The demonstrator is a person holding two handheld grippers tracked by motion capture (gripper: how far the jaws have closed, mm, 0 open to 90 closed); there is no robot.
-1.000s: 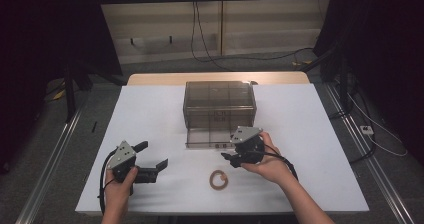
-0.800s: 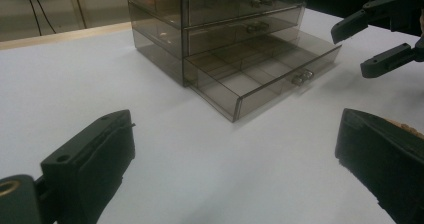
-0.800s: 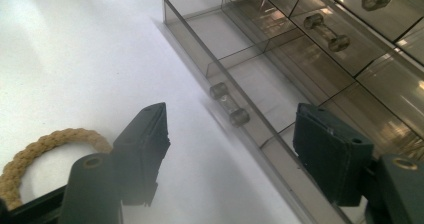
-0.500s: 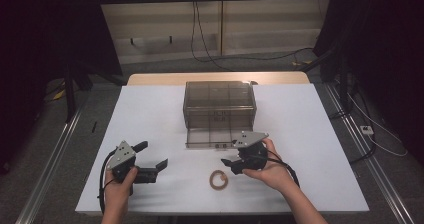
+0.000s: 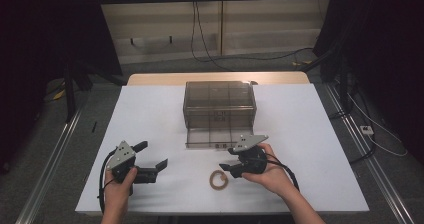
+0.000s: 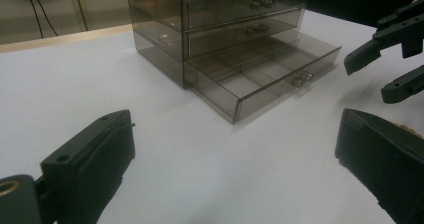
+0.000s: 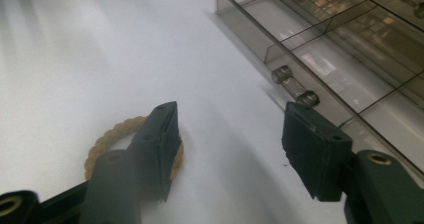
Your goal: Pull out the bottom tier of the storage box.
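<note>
A smoky clear drawer cabinet stands mid-table with its bottom drawer pulled out; the drawer looks empty. A tan rope ring lies flat on the white table in front of it. My right gripper hovers just right of the ring, open; its jaws have just been closing and nothing is between them. In the right gripper view the ring lies partly behind the left jaw, and the drawer handle sits ahead. My left gripper rests open at the near left, holding nothing.
The left gripper view looks across bare table at the cabinet and its open drawer, with the right gripper at the far right. The white table ends in a wooden strip behind the cabinet. Cables lie on the floor beyond.
The right gripper has drifted slightly toward the near edge, closer to the ring. The left gripper, ring and drawer have not moved.
</note>
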